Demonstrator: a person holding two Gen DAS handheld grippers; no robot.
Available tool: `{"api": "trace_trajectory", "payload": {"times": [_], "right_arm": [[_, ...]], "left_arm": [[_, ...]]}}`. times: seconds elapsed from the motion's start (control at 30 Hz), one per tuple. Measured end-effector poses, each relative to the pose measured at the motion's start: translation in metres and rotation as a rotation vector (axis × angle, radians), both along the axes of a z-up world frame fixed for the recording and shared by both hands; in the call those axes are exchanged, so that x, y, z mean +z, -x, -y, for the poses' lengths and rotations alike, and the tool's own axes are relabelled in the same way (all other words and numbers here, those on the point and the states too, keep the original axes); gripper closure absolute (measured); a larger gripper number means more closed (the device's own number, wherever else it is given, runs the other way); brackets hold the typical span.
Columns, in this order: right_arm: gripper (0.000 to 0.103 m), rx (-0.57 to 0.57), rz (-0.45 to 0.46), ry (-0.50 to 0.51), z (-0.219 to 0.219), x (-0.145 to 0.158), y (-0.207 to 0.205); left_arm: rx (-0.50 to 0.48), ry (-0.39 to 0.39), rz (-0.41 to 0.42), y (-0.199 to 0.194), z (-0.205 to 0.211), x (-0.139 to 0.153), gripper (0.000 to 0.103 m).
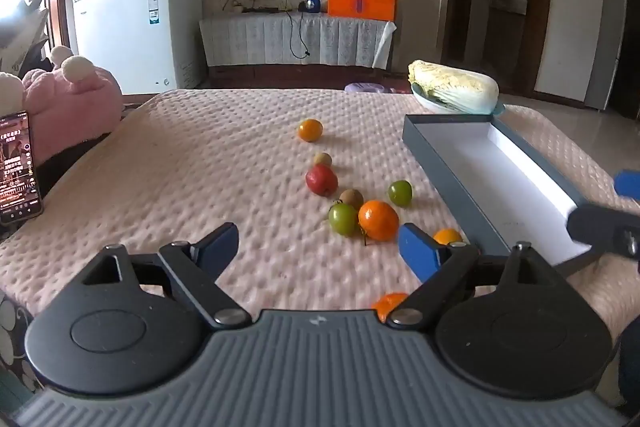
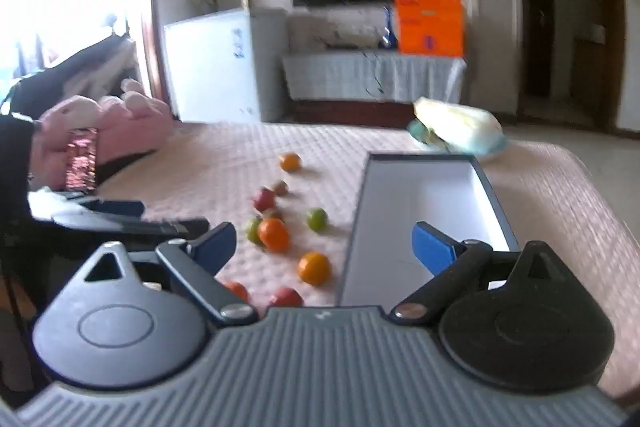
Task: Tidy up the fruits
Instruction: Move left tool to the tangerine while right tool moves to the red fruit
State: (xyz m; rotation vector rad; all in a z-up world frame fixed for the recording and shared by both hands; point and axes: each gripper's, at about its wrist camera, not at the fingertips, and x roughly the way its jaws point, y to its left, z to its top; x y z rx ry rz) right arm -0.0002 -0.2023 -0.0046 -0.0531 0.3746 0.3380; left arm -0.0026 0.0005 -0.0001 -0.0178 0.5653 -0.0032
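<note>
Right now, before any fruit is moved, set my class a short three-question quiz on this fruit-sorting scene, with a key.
1. True or false: the grey box already holds fruit.
2. Multiple choice: what lies beyond the far end of the box? A) a cabbage B) a kettle C) a shoe
3. Fill in: both the left gripper and the right gripper stand ____.

Key:
1. False; its white inside is bare, and the fruits, such as the red fruit and the far orange, lie on the pink cover.
2. A, the cabbage.
3. Open.
</note>
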Motion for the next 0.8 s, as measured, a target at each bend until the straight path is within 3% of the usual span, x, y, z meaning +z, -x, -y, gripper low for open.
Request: {"api": "trace_trajectory", "payload": {"times": [0.1,0.17,0.3,0.37,0.53,0.63,0.8], "right_arm": [[0.014,0.034,-0.007,-0.016,-0.006,-0.003,-0.003],[0.027,0.050,-0.019,0.003,-0.014,-0.006,-0.004],[0.034,0.090,-0.050,0.035,-0.021,-0.010,0.000],[0.046,0.097,-0.078,0.041,-0.023,-0.014,-0.003],[0.049,0.097,-0.113,0.075,-0.027,-0.020,-0.008],[0.057,0.095,-0.137,0.076,-0.027,-0.023,-0.012],[0.057,0.097,-0.147,0.081,-0.027,-0.025,-0.014]], "left_arm": [[-0.010,0.011,-0.021,0.006,-0.004,-0.001,0.012],[-0.005,-0.001,-0.033,0.010,-0.004,-0.003,0.012],[-0.009,-0.014,-0.036,0.017,-0.001,-0.004,0.012],[-0.018,-0.010,-0.029,0.021,-0.004,-0.005,0.012],[-0.054,-0.025,-0.036,0.018,-0.001,-0.012,0.012],[-0.083,-0.020,-0.034,0.017,0.002,-0.017,0.012],[-0.139,-0.038,-0.040,0.018,0.011,-0.023,0.012]]}}
